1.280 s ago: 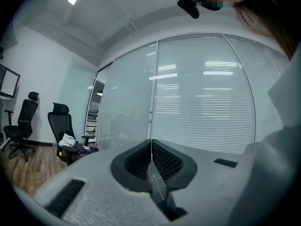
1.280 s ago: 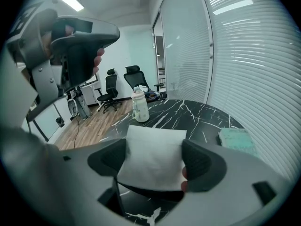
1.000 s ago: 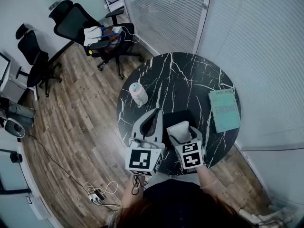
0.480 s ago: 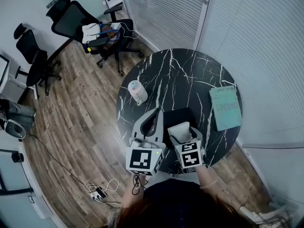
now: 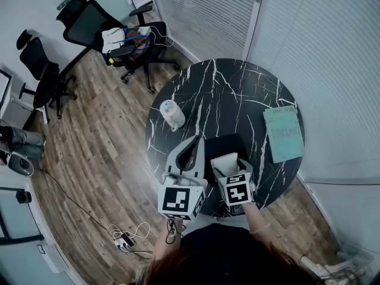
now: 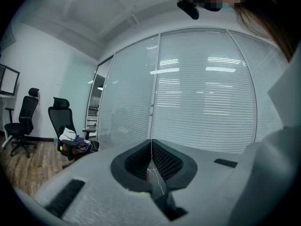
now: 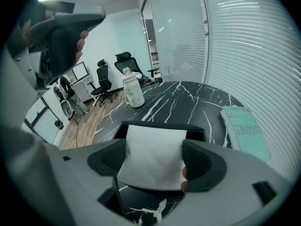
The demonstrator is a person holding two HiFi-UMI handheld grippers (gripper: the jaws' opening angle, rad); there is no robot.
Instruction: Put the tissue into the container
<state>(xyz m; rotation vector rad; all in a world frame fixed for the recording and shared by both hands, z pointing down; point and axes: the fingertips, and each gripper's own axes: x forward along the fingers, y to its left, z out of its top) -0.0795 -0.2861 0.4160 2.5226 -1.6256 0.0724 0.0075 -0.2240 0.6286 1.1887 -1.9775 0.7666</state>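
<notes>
A white tissue (image 7: 153, 157) is pinched between the jaws of my right gripper (image 7: 155, 166), which is shut on it. In the head view the tissue (image 5: 224, 162) hangs over the near edge of a black open container (image 5: 226, 144) on the round marble table (image 5: 237, 94). In the right gripper view the container's rim (image 7: 162, 125) shows just behind the tissue. My left gripper (image 5: 191, 154) hovers to the left of the container, its jaws shut with nothing between them. In its own view the left gripper (image 6: 151, 158) points up at the window blinds.
A pale bottle (image 5: 172, 114) stands on the table's left side, also seen as the bottle (image 7: 133, 91) from the right gripper. A teal book (image 5: 284, 134) lies at the table's right edge. Two office chairs (image 5: 113, 37) stand on the wooden floor beyond.
The head view has drifted slightly. Both grippers stay in about the same place, the right one still holding the tissue over the container.
</notes>
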